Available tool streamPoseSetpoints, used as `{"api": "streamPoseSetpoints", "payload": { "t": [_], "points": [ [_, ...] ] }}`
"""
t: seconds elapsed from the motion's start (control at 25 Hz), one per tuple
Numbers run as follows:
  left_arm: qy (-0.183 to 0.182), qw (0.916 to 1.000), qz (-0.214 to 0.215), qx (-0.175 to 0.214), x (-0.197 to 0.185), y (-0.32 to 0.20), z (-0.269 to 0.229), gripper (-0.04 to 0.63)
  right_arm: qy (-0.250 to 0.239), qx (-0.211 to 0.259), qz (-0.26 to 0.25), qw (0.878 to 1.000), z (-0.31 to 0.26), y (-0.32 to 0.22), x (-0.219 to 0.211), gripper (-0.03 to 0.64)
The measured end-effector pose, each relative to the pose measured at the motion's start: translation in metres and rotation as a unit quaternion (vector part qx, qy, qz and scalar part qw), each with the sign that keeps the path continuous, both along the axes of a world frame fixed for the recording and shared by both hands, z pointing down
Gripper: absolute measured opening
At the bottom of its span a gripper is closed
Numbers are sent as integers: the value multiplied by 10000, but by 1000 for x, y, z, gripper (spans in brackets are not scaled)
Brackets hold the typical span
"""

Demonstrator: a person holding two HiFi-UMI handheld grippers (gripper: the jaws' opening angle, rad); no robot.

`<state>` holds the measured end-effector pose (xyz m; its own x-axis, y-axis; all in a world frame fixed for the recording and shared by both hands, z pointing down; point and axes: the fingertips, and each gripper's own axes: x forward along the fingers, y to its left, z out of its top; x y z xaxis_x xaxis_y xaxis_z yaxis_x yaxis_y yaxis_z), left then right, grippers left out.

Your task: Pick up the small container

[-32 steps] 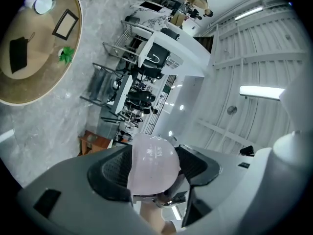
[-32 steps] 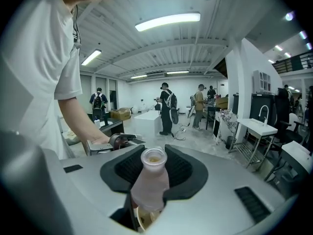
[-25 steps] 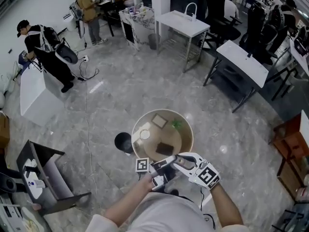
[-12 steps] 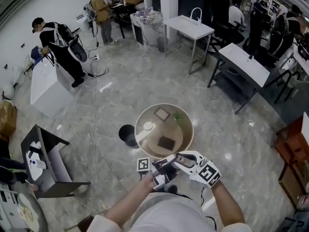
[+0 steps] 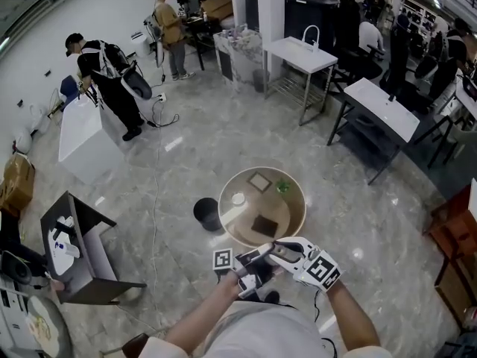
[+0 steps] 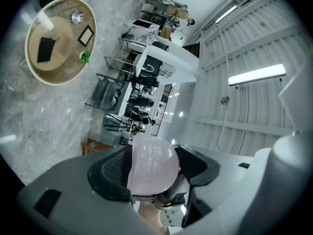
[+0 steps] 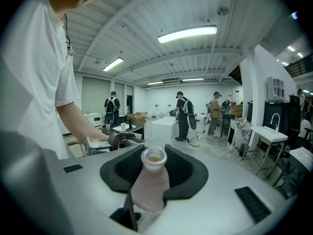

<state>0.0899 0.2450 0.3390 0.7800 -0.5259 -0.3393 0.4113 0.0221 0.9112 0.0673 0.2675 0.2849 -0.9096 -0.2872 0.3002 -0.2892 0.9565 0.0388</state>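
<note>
Since a second ago, the round table (image 5: pixel 286 216) has slid up and a little to the right in the head view, and the people at the far wall have drifted right. Both grippers keep their spot close to the person's body, at 6 o'clock of the table.

The right gripper (image 7: pixel 155 163) is clamped on the small container (image 7: pixel 149 187), a pale, cloudy little bottle. Its jaws stand partly apart, with the dark pads pressing on the bottle's body from both sides. The open neck points away from the camera, toward 12 o'clock.

The left gripper (image 6: pixel 154 155) is likewise clenched, its jaws held about halfway apart by a pale pink translucent piece (image 6: pixel 151 173). This piece is rounded at its far end and carries faint print; whether it is a cap or a second bottle cannot be told.

In the head view the two sets of jaws meet tip to tip, too small there to separate.

On the table, a white cup (image 5: pixel 238 198) sits at 10 o'clock, a small frame (image 5: pixel 259 181) at 12, a green object (image 5: pixel 283 187) at 1 and a dark square (image 5: pixel 264 225) at 6. A black bin (image 5: pixel 206 212) stands on the floor at 9 o'clock of the table, just beside it.
</note>
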Motion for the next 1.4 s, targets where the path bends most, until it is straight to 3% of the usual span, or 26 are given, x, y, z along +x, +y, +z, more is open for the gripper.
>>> {"api": "streamPoseSetpoints", "payload": {
  "t": [0.24,0.64,1.4],
  "points": [
    [-178,9996,133,168,-29,-1,-2,296,-48,35,157,9999,-1,0,-28,144],
    [-182,9993,238,217,-60,-5,-9,295,-103,59,295,9995,-8,-4,-58,143],
    [-157,9991,273,273,-58,-2,-15,295,-86,91,327,9994,-13,-1,-57,144]
  ]
}}
